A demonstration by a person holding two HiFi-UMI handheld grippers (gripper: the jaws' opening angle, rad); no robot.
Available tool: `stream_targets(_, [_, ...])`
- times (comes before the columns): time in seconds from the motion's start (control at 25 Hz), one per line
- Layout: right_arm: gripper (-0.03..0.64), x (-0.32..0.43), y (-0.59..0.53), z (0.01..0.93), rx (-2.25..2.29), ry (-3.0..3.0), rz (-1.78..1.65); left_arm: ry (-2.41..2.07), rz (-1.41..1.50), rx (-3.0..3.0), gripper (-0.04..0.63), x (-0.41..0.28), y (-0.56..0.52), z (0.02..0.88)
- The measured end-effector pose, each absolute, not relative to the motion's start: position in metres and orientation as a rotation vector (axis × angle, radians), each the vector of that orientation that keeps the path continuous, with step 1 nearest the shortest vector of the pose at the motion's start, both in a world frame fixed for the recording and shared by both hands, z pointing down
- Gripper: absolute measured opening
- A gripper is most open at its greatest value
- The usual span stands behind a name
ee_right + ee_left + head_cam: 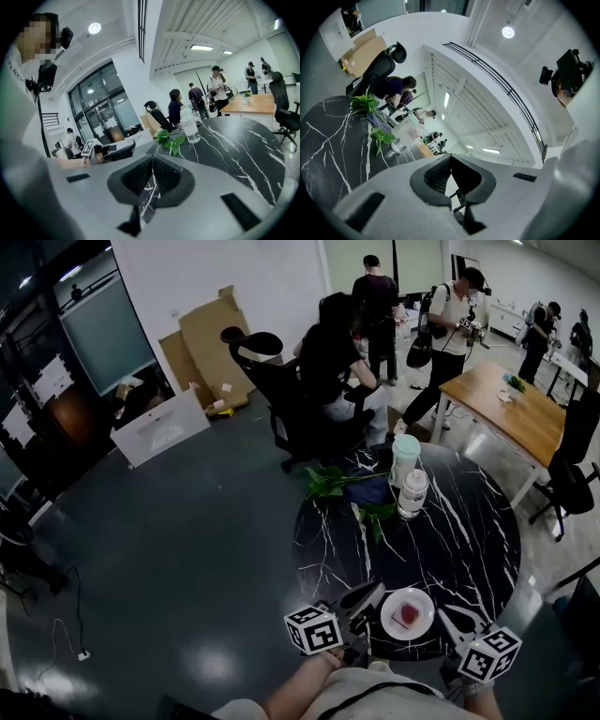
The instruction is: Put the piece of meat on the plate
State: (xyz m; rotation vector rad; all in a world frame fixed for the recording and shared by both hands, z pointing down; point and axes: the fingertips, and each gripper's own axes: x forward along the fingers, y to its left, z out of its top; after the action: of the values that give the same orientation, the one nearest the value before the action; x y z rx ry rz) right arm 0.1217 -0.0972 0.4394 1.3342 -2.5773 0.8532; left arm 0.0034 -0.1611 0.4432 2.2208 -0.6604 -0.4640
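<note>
A red piece of meat (409,615) lies on a small white plate (420,601) at the near edge of the black marble table (450,531). My left gripper (371,592) is just left of the plate, above the table edge, and my right gripper (451,617) is just right of it; neither touches the plate. In the left gripper view the left gripper (450,157) has its jaws closed together with nothing between them. The right gripper (152,157) is likewise shut and empty, tilted down over the table. Plate and meat are hidden in both gripper views.
A clear bottle (412,493) and a tall cup (405,459) stand at the table's far side beside green leaves (342,482). Behind them a person sits in an office chair (281,390). A wooden table (516,409) and standing people are at the back right.
</note>
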Motion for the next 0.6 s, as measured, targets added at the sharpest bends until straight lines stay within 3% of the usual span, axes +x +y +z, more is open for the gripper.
stream_targets(0.6, [0.018,0.1215,-0.0890,0.4383,1.366,-2.588,0.874,-0.670,-0.443,2.222,0.011,-0.0051,-0.1525,0.4462])
